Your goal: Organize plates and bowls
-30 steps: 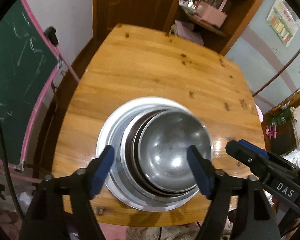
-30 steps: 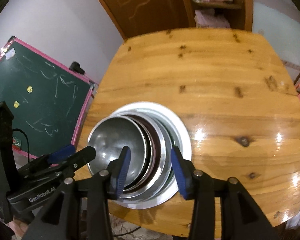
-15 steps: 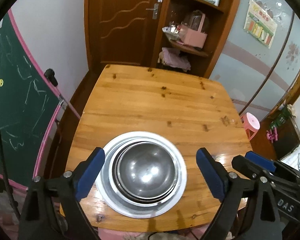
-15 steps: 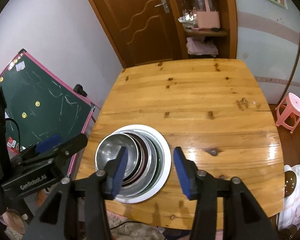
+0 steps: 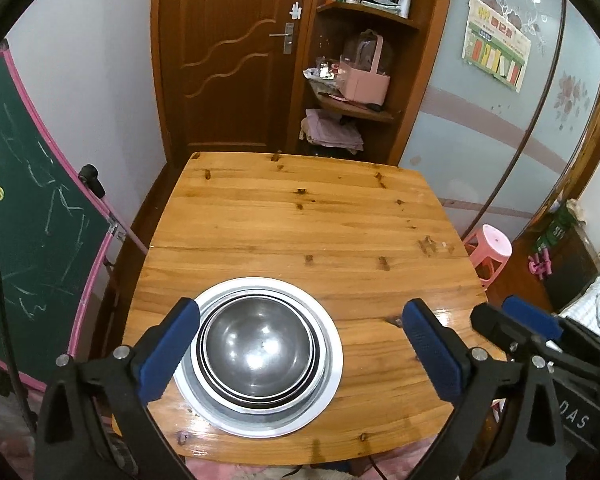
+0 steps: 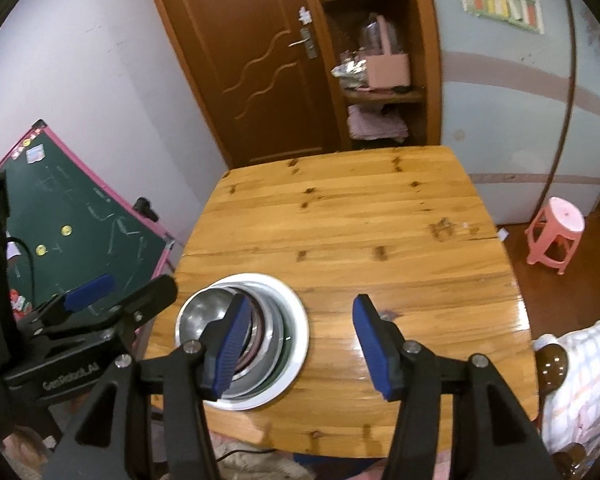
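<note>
step: we judge the stacking done — bowls [image 5: 258,350] nested on the plate [image 5: 332,376], lower centre of the counter [image 5: 300,220] | left gripper [image 5: 300,354] spread wide and empty, its jaws just opening | right gripper [image 6: 296,344] likewise apart, holding nothing | next: probably nothing left to gather — stack looks settled, though its far rim is hidden.

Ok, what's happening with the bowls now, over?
Left gripper open, empty. Right gripper open, empty, jaws just widened. Steel bowls nested on the white plate, near table edge. Nothing in the way.

Bare table [image 5: 300,216] beyond the stacked bowls [image 5: 258,348] (the only obstacle).
</note>
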`<state>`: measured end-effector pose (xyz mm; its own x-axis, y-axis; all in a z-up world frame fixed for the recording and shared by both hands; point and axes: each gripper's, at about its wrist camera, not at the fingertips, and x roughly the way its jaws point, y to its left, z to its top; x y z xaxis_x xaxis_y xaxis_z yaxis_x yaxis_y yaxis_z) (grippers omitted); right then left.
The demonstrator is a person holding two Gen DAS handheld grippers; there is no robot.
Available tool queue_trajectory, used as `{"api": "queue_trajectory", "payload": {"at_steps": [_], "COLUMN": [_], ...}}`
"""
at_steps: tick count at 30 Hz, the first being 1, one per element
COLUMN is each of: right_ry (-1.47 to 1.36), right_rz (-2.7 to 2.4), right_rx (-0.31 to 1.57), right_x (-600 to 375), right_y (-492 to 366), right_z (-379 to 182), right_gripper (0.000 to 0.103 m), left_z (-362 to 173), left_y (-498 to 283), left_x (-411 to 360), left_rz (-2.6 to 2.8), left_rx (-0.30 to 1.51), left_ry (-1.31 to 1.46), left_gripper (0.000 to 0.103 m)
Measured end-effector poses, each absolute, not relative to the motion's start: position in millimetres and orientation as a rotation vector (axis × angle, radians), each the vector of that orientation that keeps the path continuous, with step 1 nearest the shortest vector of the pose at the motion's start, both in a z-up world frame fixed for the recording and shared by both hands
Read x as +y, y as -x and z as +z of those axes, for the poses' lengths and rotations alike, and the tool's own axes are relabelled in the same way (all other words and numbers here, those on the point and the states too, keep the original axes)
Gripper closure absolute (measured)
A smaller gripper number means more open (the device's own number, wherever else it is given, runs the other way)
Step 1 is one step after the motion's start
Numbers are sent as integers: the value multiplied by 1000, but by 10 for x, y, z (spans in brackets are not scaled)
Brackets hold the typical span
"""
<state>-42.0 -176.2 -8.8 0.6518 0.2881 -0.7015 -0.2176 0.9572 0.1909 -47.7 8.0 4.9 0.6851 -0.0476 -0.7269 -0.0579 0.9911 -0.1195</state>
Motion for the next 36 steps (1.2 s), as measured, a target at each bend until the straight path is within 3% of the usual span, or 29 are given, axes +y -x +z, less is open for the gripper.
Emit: {"api": "queue_trajectory", "payload": {"at_steps": [36], "right_ry": [-34], "right_rz": [233], "right_rx": [767], "right_x": [-1808], "right_y": [537], "right_z": [79], "right_gripper": [49], "left_z": [234], "left_y": [673], "left_x": [-118], "left_rz": [115], "left_rx": [791], "left_ry": [91], "left_gripper": [1]}}
